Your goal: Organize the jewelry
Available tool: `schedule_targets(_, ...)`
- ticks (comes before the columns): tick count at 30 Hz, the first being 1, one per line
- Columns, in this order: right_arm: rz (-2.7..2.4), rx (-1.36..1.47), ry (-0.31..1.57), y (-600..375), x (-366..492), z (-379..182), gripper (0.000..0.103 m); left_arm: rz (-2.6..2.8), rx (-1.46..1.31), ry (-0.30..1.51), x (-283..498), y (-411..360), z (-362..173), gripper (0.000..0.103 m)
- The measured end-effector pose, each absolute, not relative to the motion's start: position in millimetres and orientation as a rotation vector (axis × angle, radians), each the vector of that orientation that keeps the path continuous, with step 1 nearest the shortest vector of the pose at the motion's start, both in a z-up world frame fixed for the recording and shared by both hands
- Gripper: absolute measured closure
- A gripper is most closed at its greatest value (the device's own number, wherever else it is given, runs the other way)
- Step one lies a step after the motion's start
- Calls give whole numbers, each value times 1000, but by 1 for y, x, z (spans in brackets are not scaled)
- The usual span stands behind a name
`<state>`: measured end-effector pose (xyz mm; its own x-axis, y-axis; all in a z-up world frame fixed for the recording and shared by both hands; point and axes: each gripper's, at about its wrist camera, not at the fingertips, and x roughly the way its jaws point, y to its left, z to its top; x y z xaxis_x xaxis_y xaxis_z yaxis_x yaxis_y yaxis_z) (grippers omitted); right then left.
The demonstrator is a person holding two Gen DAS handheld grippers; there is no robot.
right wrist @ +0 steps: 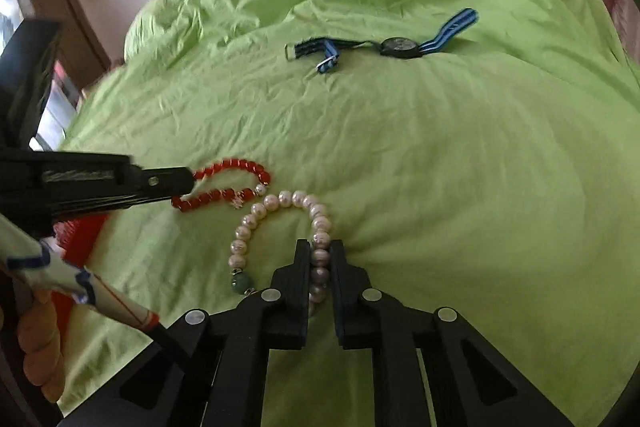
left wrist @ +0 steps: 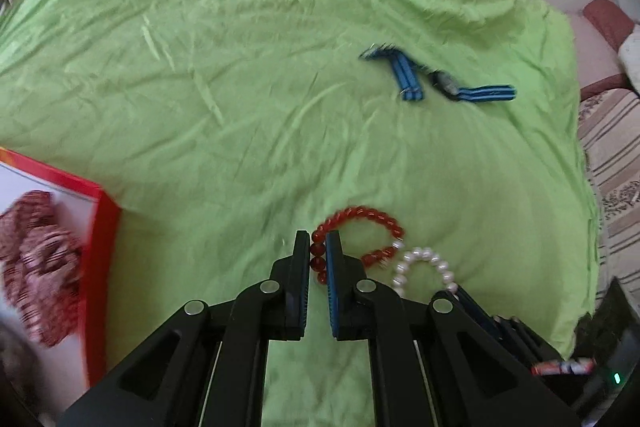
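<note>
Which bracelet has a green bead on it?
The pearl bracelet, held by the right tool. Its green bead sits among white pearls. The red bracelet, in the left tool, is all red.

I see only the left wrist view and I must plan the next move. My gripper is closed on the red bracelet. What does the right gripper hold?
Observer: The right gripper is shut on the pearl bracelet, gripping its right side.
Operator: In my view the pearls are half hidden. Is there something else on that bracelet?
Observer: Yes, a green bead sits at the near end of its left side.
Operator: Do the two bracelets touch?
Observer: The red bracelet lies very near the pearls at its clasp end; I cannot tell if they touch.
Operator: And the watch?
Observer: The watch lies apart, farther up the green sheet, its round face up.
</note>
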<state>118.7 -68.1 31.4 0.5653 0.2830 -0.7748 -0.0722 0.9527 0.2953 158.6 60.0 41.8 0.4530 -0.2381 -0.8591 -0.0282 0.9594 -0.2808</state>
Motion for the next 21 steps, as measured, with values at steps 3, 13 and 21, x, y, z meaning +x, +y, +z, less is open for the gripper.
schedule_targets(3,191,294,935,-78,104,41,93,-160,-296,1062,139,66,69,96)
schedule_targets(13,191,271,859,-74,43,115,93,-264,-301,964,55,96,154,96)
schedule_targets(21,222,225,816,-48,11,157,93,-220,-199,905,-5,150,196,96)
